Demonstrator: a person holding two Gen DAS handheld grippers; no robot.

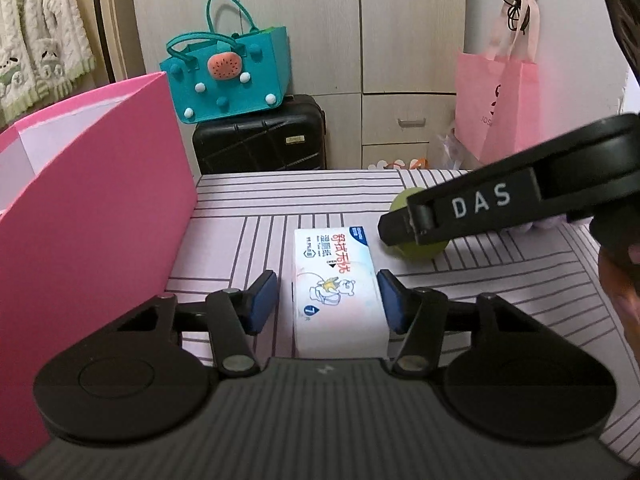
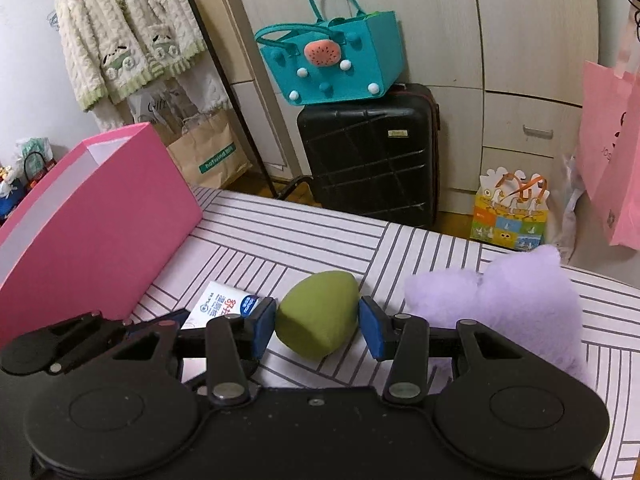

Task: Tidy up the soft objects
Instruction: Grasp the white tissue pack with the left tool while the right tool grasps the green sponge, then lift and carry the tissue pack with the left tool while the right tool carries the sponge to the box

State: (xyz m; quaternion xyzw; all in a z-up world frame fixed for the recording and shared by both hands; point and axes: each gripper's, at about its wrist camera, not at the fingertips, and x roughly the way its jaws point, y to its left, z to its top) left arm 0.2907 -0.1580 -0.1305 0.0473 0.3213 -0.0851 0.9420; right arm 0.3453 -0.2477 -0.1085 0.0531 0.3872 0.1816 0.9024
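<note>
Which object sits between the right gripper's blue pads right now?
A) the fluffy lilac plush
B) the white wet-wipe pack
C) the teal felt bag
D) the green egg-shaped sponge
D: in the right wrist view the green egg-shaped sponge lies between the blue pads of the right gripper, while the white wet-wipe pack lies to its left and the fluffy lilac plush to its right.

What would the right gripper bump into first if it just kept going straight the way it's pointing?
Most likely the green sponge: it already sits between the right gripper's blue pads, which look to touch its sides. Beyond it lies only striped bedding.
</note>
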